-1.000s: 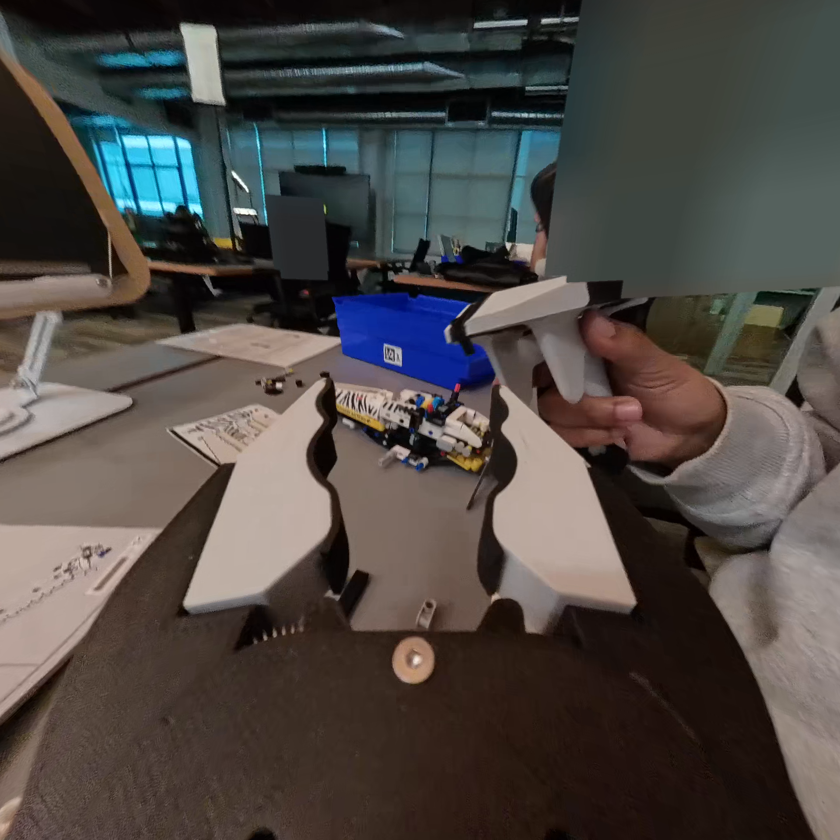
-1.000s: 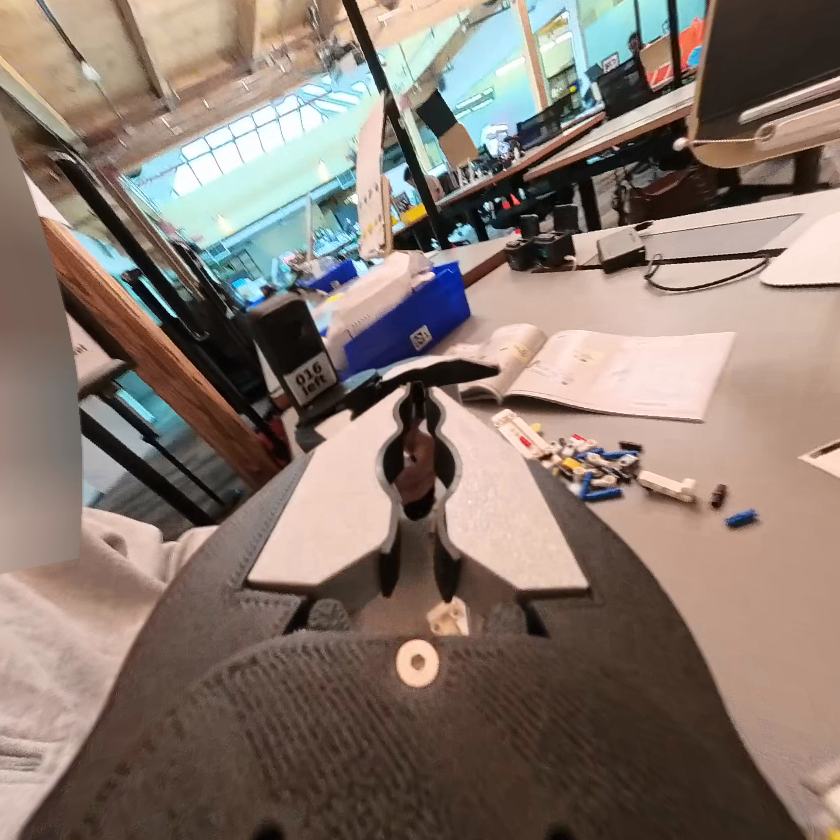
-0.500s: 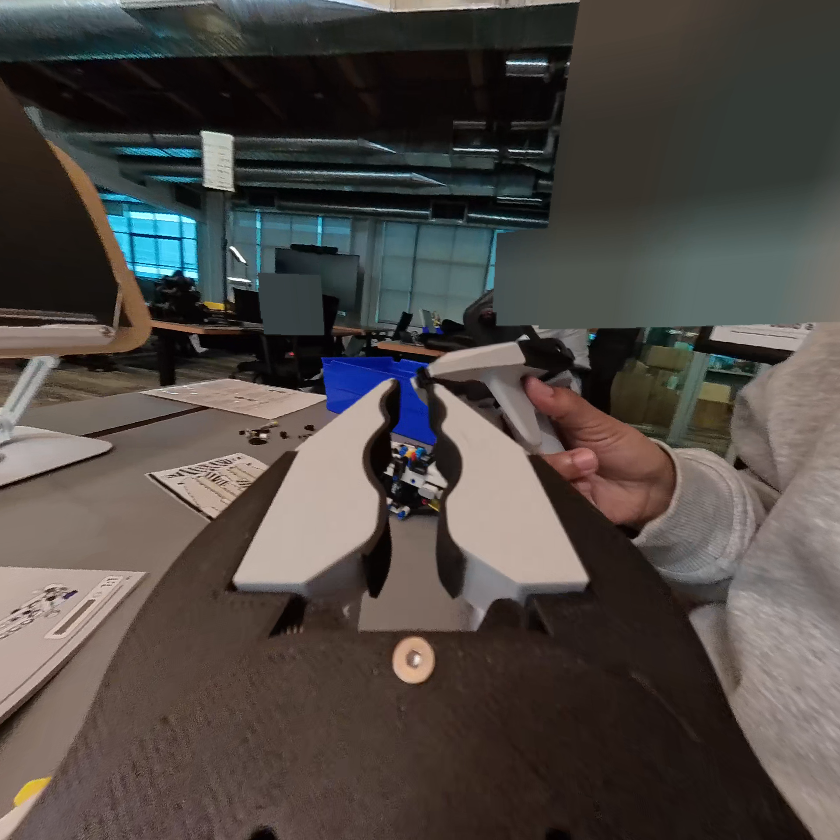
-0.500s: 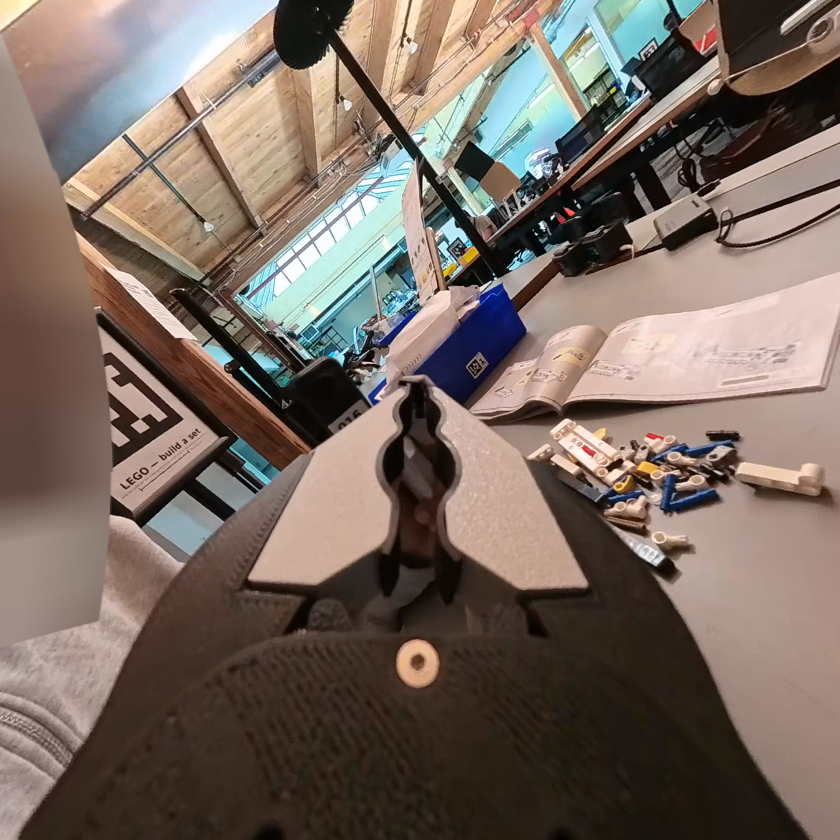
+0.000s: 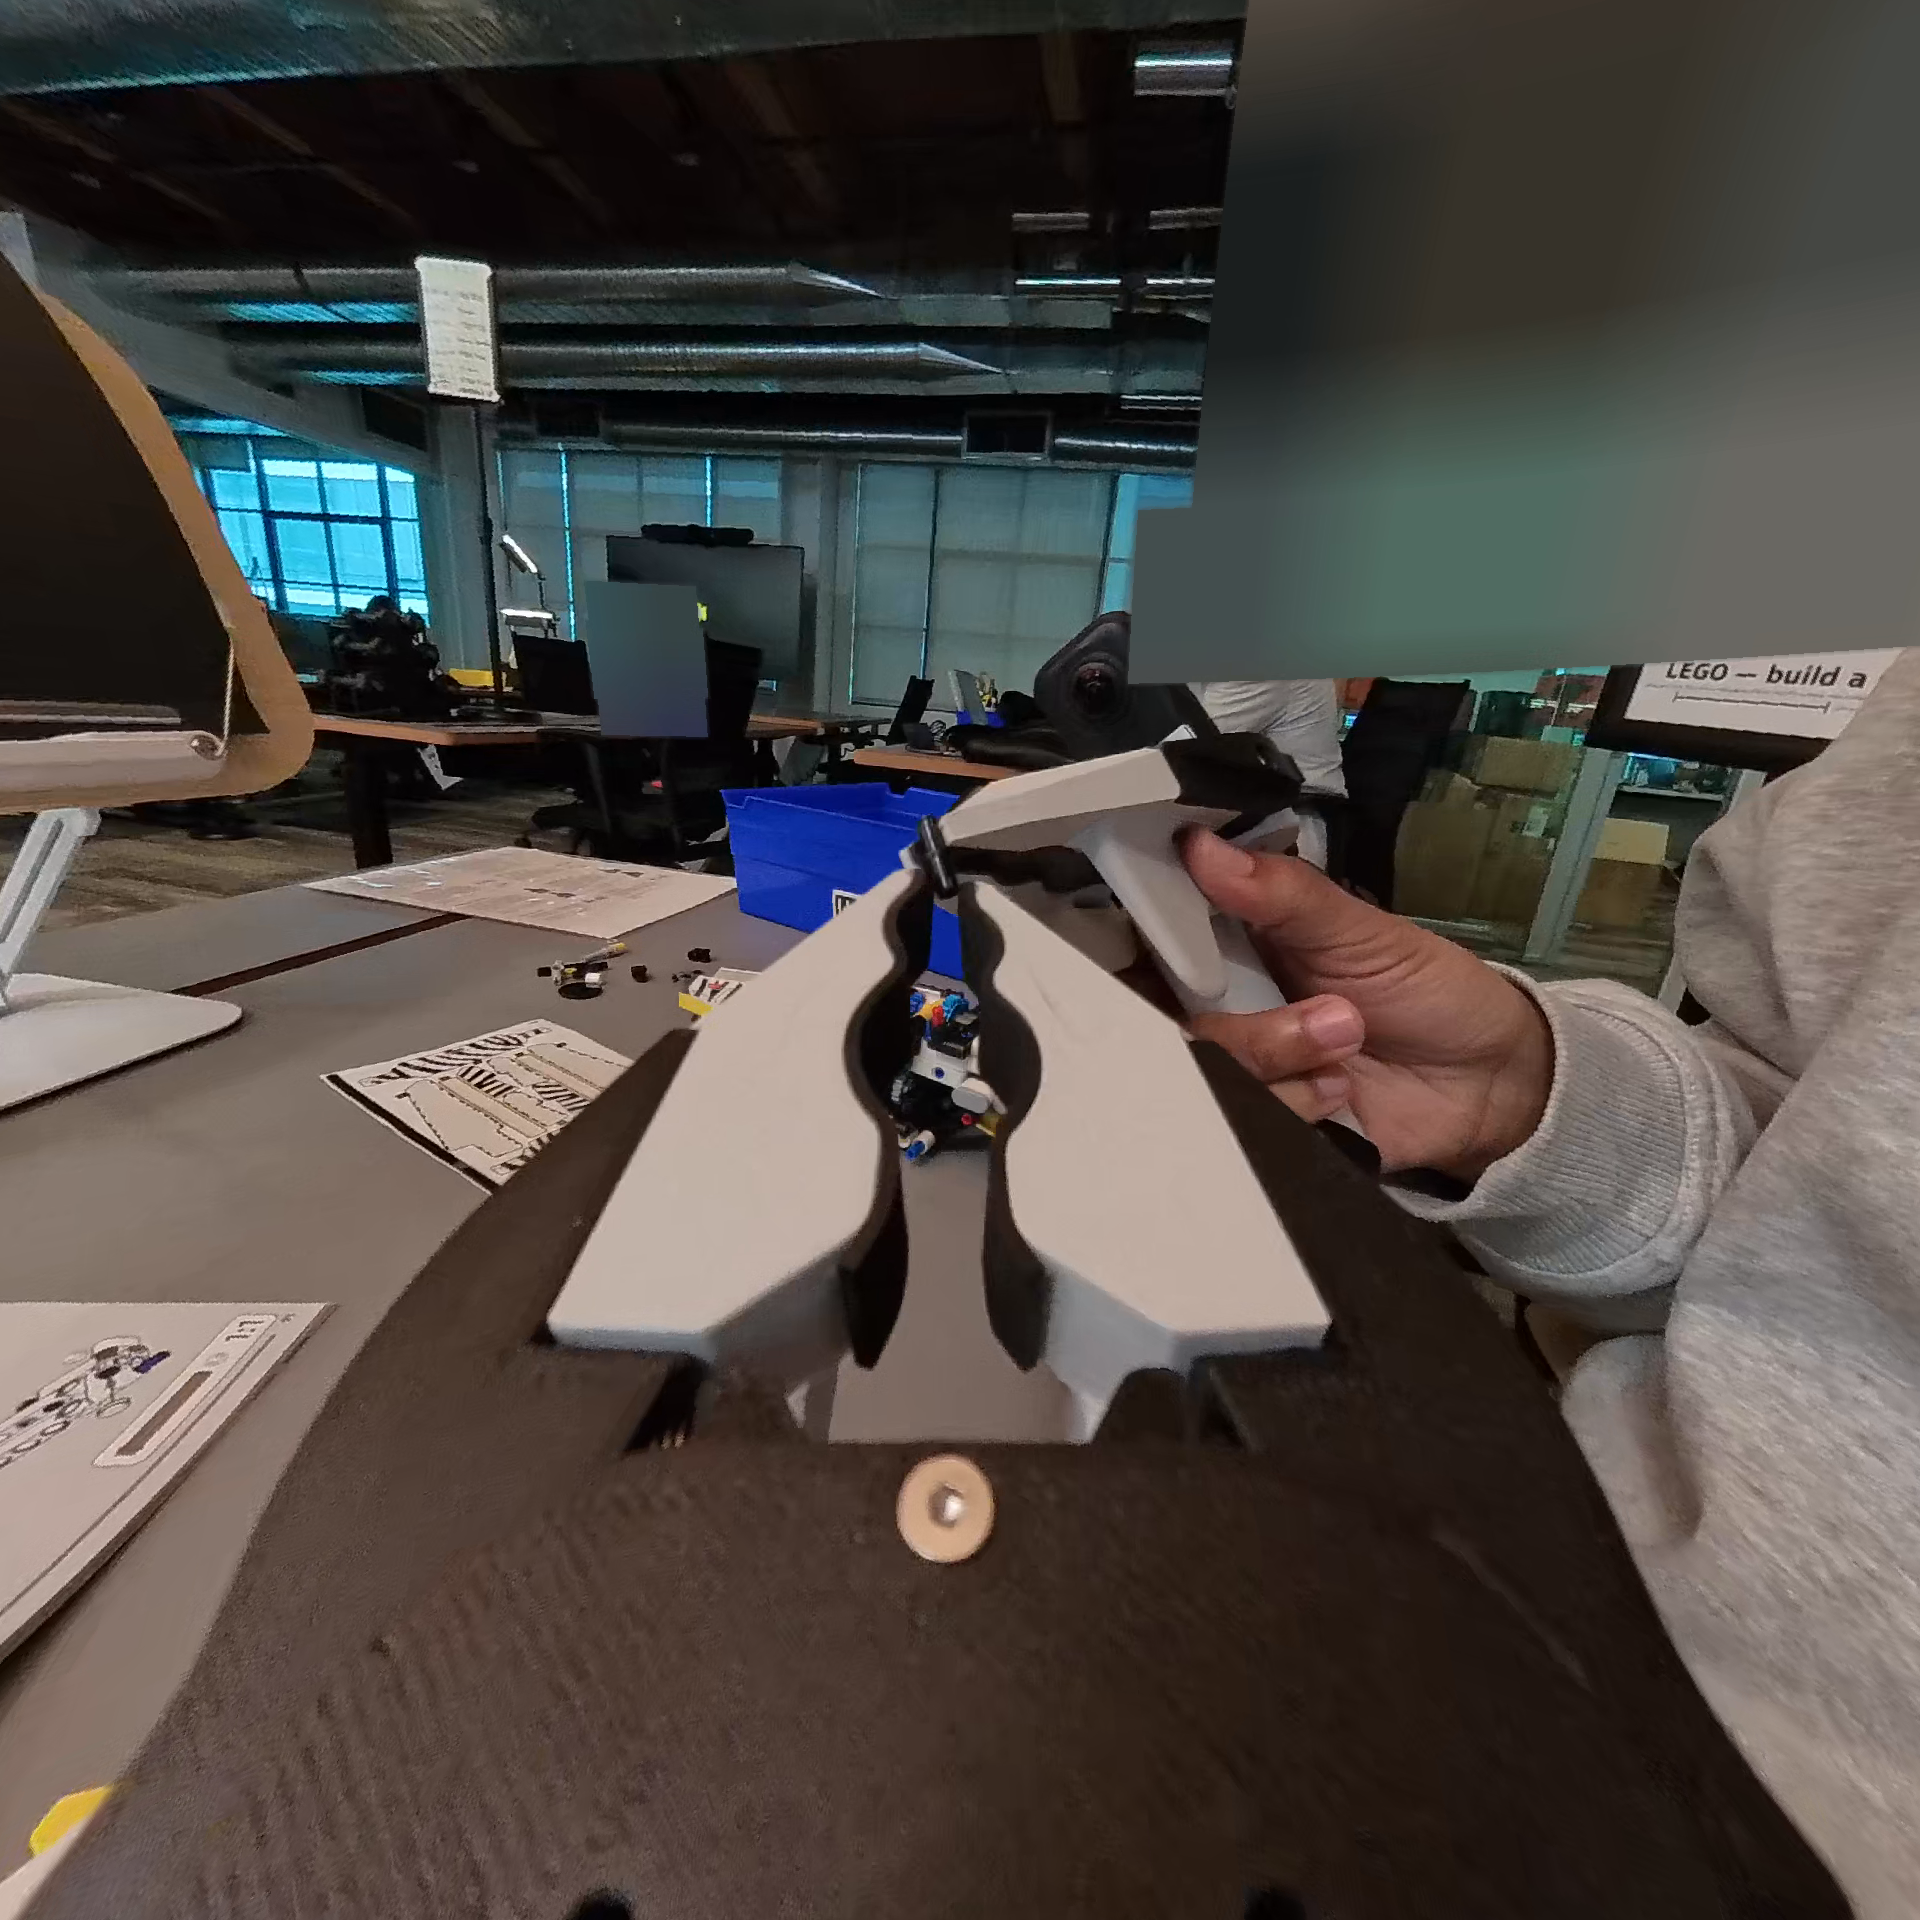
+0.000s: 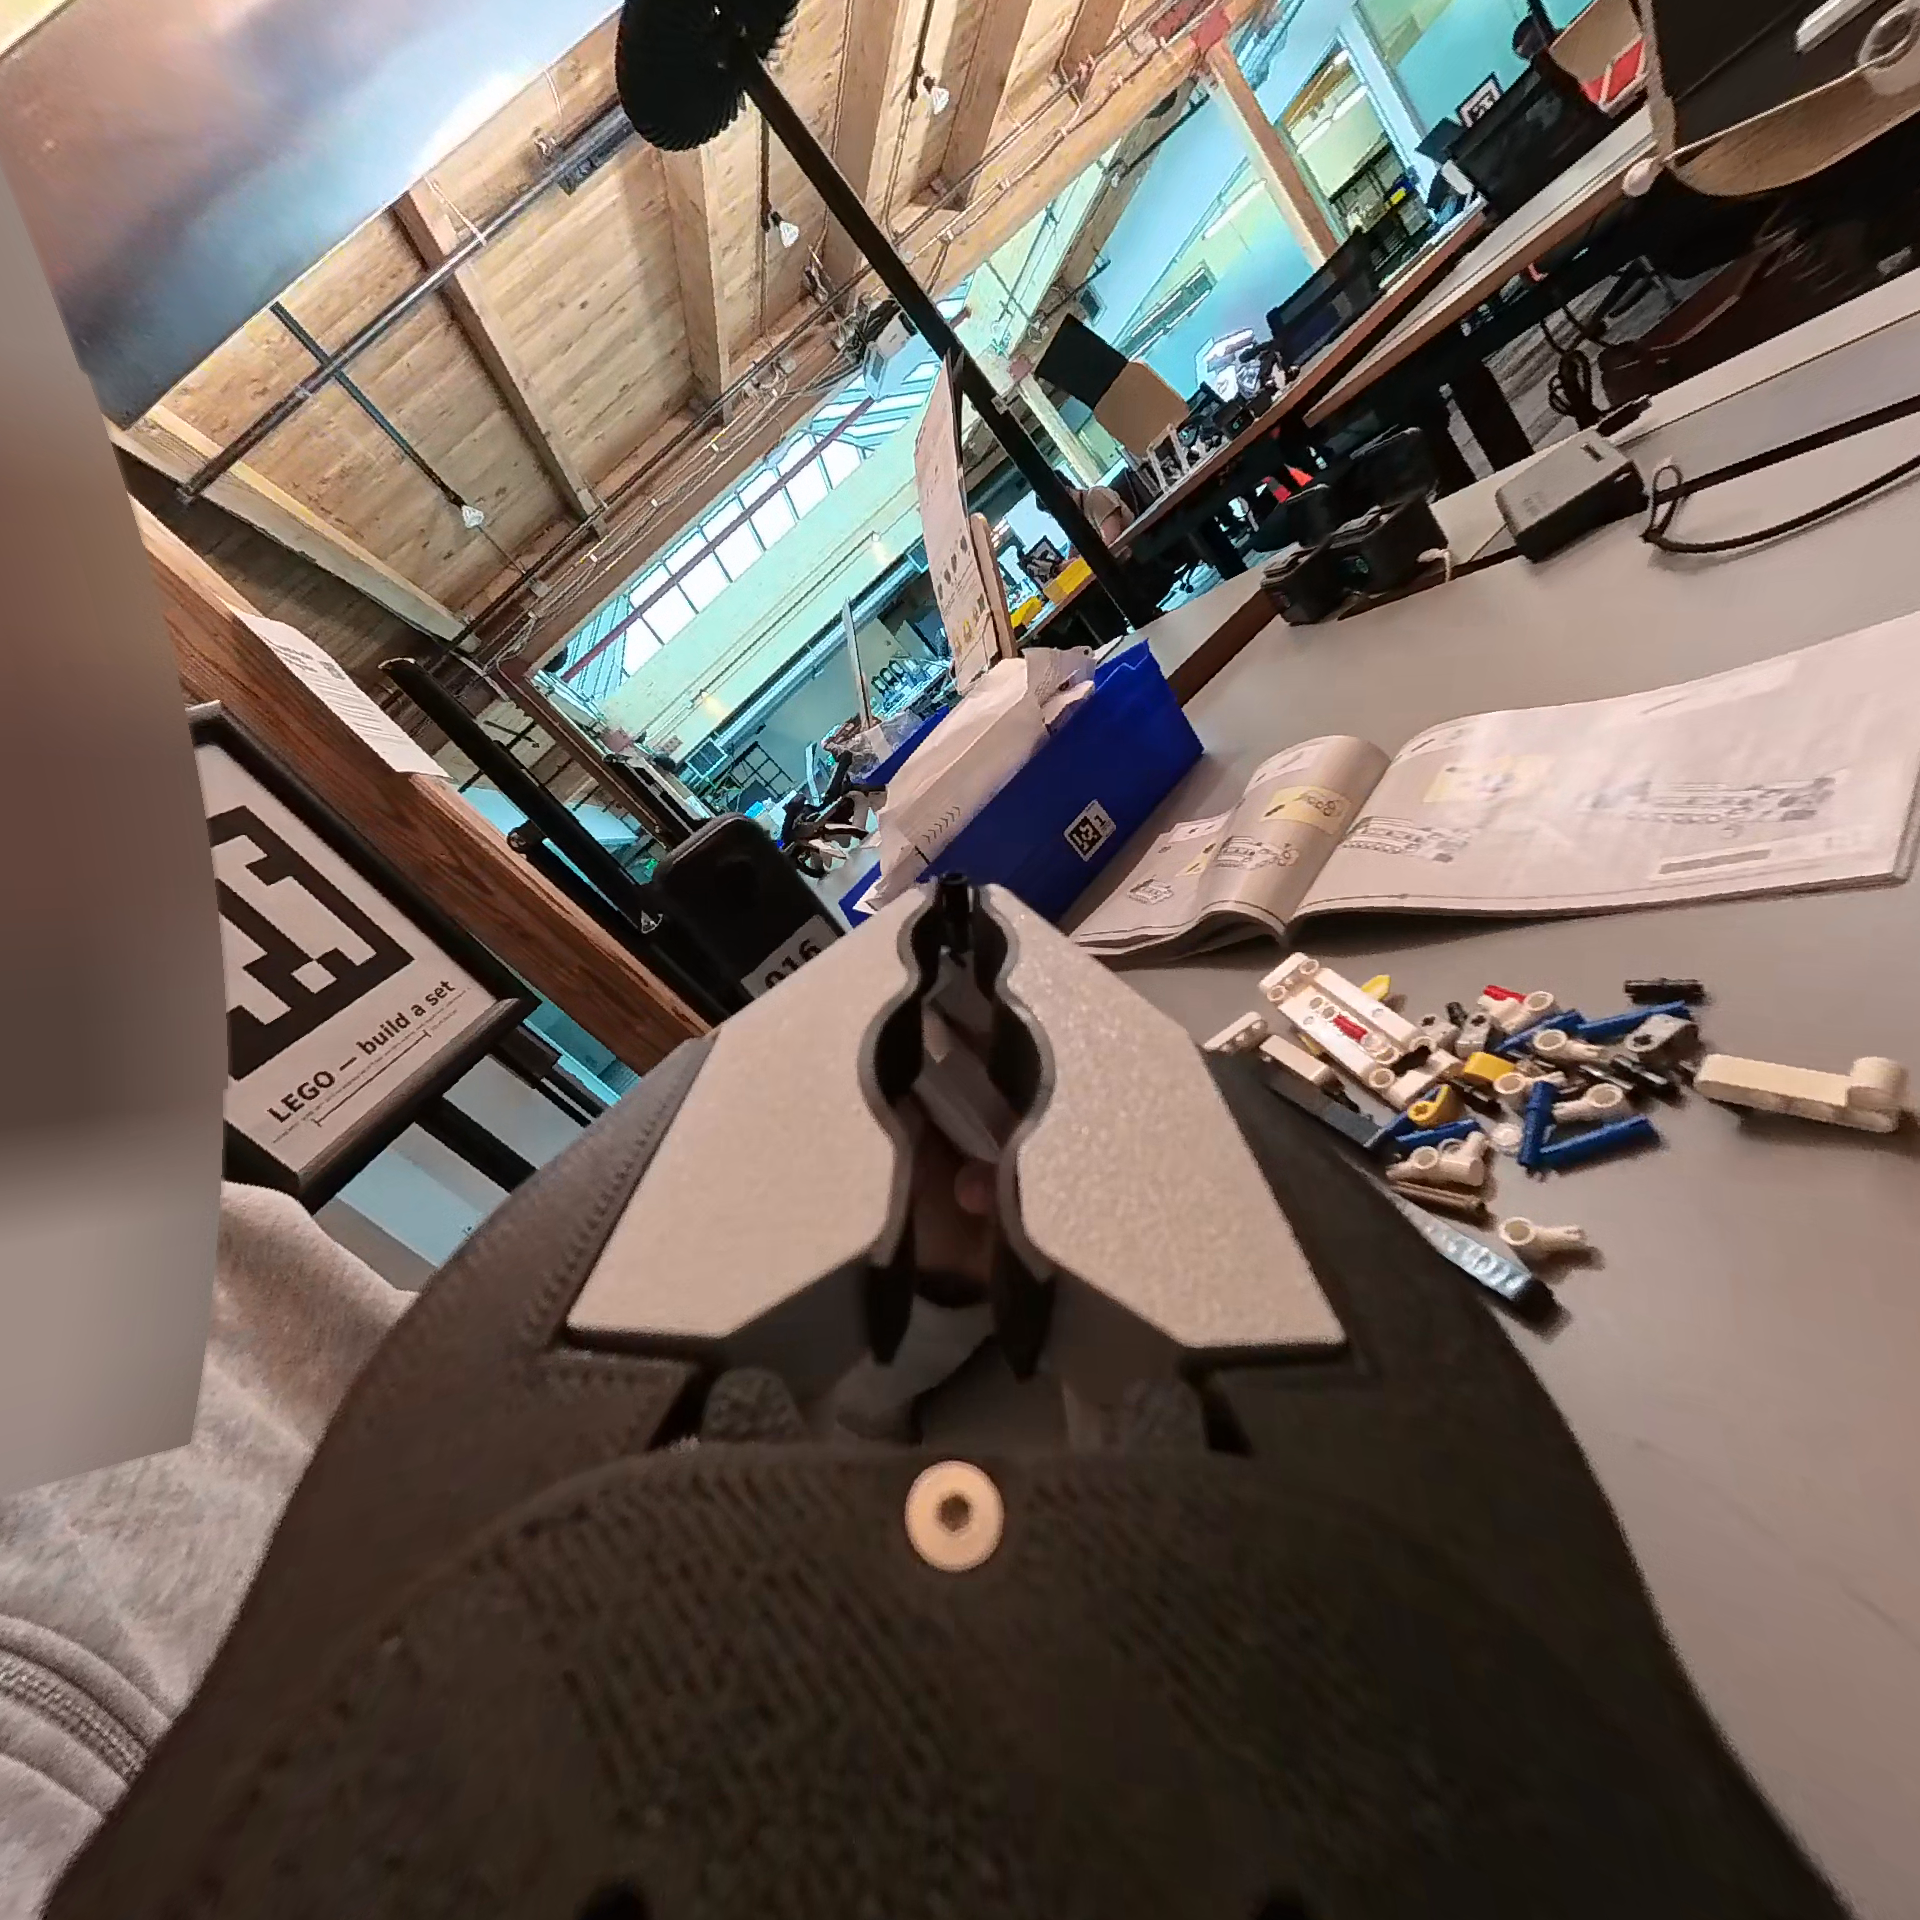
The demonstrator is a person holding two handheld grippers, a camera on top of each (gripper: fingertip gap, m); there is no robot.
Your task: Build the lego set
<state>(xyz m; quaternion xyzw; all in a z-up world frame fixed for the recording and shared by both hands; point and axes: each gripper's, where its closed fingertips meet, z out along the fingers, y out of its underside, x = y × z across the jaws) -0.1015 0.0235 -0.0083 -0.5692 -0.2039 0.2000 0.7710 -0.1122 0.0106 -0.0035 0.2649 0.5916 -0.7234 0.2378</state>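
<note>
On the grey table a partly built model is seen through the gap between the left gripper's fingers, lying beyond them; white, black, blue and red parts are already joined, so some of the build is judged done. Much is judged left: a pile of loose pieces lies unsorted on the table in the right wrist view, a long white beam lies just beside it, and a few small dark bits are scattered farther off in the left wrist view. An open booklet lies behind the pile, and a striped sticker sheet lies near the model.

The left gripper's jaws are nearly together at the tips, and the right gripper's jaws are drawn together too. A small dark piece shows at the meeting tips in both views; which gripper holds it cannot be told. Both grippers are raised above the table, tip to tip.

One container is in view: a blue bin at the far table edge. White paper or bags are piled in it; what else it holds is hidden.
</note>
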